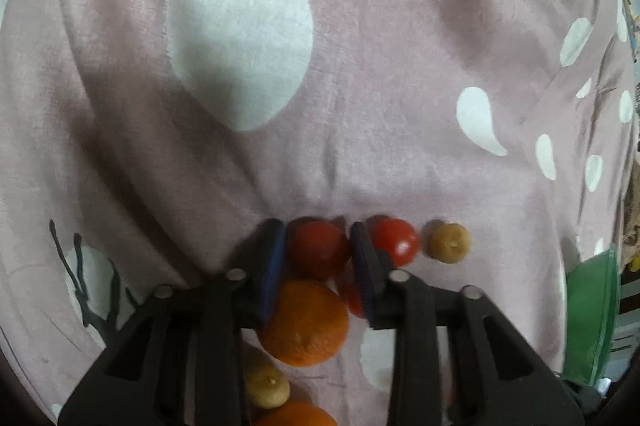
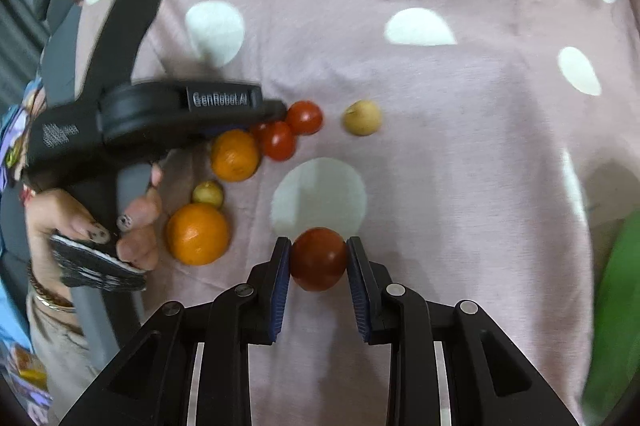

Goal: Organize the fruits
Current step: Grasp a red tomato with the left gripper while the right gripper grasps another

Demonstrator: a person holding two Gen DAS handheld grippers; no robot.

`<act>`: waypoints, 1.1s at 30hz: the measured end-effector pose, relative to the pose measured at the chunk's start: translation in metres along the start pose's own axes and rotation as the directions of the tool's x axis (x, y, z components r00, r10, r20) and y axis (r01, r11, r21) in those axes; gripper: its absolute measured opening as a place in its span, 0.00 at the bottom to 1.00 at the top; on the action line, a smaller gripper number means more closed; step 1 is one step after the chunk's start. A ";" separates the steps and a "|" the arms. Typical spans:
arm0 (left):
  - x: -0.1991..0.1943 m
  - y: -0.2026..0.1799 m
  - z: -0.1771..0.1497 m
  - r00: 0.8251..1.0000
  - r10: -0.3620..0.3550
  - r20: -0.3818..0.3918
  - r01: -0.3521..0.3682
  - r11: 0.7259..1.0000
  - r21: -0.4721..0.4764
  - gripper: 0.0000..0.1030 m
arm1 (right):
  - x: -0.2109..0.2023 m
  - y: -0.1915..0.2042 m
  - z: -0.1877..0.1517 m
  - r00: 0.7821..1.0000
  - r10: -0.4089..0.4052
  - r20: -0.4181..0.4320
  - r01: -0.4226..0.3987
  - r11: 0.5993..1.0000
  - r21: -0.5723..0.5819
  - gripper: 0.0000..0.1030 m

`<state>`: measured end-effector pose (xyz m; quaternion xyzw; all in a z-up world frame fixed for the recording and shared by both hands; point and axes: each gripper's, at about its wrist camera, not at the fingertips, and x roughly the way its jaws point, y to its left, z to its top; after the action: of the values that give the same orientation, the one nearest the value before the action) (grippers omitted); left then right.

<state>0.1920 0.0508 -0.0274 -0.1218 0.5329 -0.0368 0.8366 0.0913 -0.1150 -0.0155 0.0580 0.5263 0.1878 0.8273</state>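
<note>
On the pink spotted blanket (image 1: 360, 66), the left wrist view shows the left gripper (image 1: 318, 246) with its blue pads either side of a red tomato (image 1: 316, 250), narrow and touching it on both flanks. A second tomato (image 1: 396, 240) sits just outside the right finger, and a small tan fruit (image 1: 449, 241) lies just beyond that, apart from it. Beneath the fingers an orange (image 1: 306, 324) lies close under the gripped tomato, with another tan fruit (image 1: 268, 386) and the top of a second orange (image 1: 296, 415) at the bottom edge. Ahead of the fingertips the blanket runs bare and folded to the frame's top. A green bag (image 1: 592, 318) stands at the right edge.

From the right wrist view, the right gripper (image 2: 319, 260) clamps a dark red tomato (image 2: 319, 258) between its pads, set near a white spot. The left gripper (image 2: 276, 110) reaches in from the left, its tip among the tomato cluster (image 2: 280, 140); its jaw gap is hidden here. The person's hand (image 2: 120, 226) holds its handle. Two oranges (image 2: 235, 155) (image 2: 197, 233) and a tan fruit (image 2: 208, 193) crowd the left side; another tan fruit (image 2: 362, 117) lies alone. Open blanket (image 2: 460, 166) spreads right toward the green bag (image 2: 616, 306).
</note>
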 end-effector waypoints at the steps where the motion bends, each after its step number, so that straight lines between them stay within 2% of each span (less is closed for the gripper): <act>1: 0.000 0.000 -0.001 1.000 0.002 0.004 -0.002 1.000 0.001 0.27 | -0.002 -0.002 -0.001 1.000 -0.004 0.004 0.004 1.000 0.008 0.29; 5: -0.004 0.001 0.000 1.000 0.015 0.009 -0.015 1.000 -0.008 0.27 | -0.014 -0.015 -0.002 0.999 -0.021 0.029 0.021 1.000 0.024 0.29; 9: -0.028 -0.002 -0.004 0.999 0.007 0.036 -0.007 1.000 -0.007 0.27 | -0.020 -0.020 0.001 0.998 -0.039 0.050 0.038 0.999 0.027 0.29; 12: -0.054 -0.005 -0.010 0.996 0.050 0.076 -0.052 0.998 0.020 0.27 | -0.022 -0.029 0.004 0.995 -0.067 0.069 0.065 0.998 0.027 0.29; 16: -0.086 -0.004 -0.026 0.991 0.066 0.115 -0.070 0.997 0.027 0.27 | -0.033 -0.033 0.001 0.992 -0.082 0.096 0.079 0.996 0.031 0.29; 21: -0.122 -0.007 -0.070 0.982 0.088 0.167 -0.093 0.996 0.018 0.27 | -0.042 -0.035 0.000 0.987 -0.114 0.117 0.111 0.993 0.032 0.29; 26: -0.119 -0.026 -0.110 0.975 0.107 0.194 -0.117 0.992 0.042 0.27 | -0.043 -0.033 -0.002 0.981 -0.143 0.128 0.142 0.990 0.023 0.29; 29: -0.112 -0.029 -0.114 0.981 0.087 0.175 -0.097 0.994 0.049 0.27 | -0.044 -0.032 -0.004 0.979 -0.158 0.130 0.158 0.987 0.015 0.29; 33: -0.117 -0.030 -0.118 0.975 0.088 0.203 -0.104 0.992 0.069 0.27 | -0.044 -0.033 -0.004 0.976 -0.172 0.134 0.171 0.985 0.016 0.29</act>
<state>0.0376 0.0244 0.0356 -0.0656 0.4496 -0.0049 0.8908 0.0798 -0.1616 0.0103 0.0267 0.4723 0.1103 0.8741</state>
